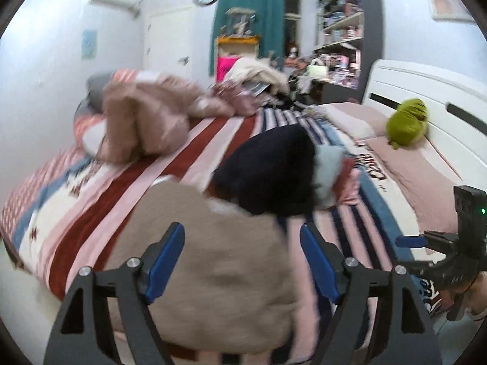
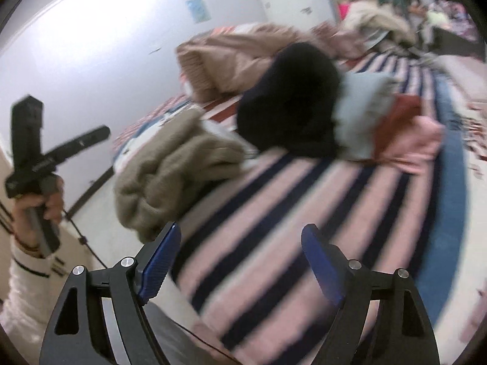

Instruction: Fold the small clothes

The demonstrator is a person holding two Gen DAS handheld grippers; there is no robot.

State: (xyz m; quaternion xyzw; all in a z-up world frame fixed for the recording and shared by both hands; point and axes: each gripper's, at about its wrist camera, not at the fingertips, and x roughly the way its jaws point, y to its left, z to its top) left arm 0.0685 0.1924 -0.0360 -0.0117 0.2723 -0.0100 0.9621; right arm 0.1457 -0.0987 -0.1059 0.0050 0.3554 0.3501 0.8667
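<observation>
A beige knit garment (image 1: 213,261) lies crumpled at the near edge of the striped bed; it also shows in the right wrist view (image 2: 170,167). Behind it lies a row of folded clothes: a dark navy piece (image 1: 271,170) (image 2: 292,100), a pale blue piece (image 1: 330,170) (image 2: 362,112), a red piece (image 2: 401,112) and a pink piece (image 1: 350,185) (image 2: 417,143). My left gripper (image 1: 242,243) is open above the beige garment, holding nothing. My right gripper (image 2: 242,246) is open and empty above the striped cover, right of the beige garment.
The striped bedspread (image 1: 100,213) covers the bed. A rumpled pink-brown quilt (image 1: 146,115) lies at the far side. A green plush toy (image 1: 406,124) sits by the white headboard (image 1: 426,91). A cluttered desk and shelves (image 1: 341,45) stand behind. A white wall (image 2: 91,54) lies left.
</observation>
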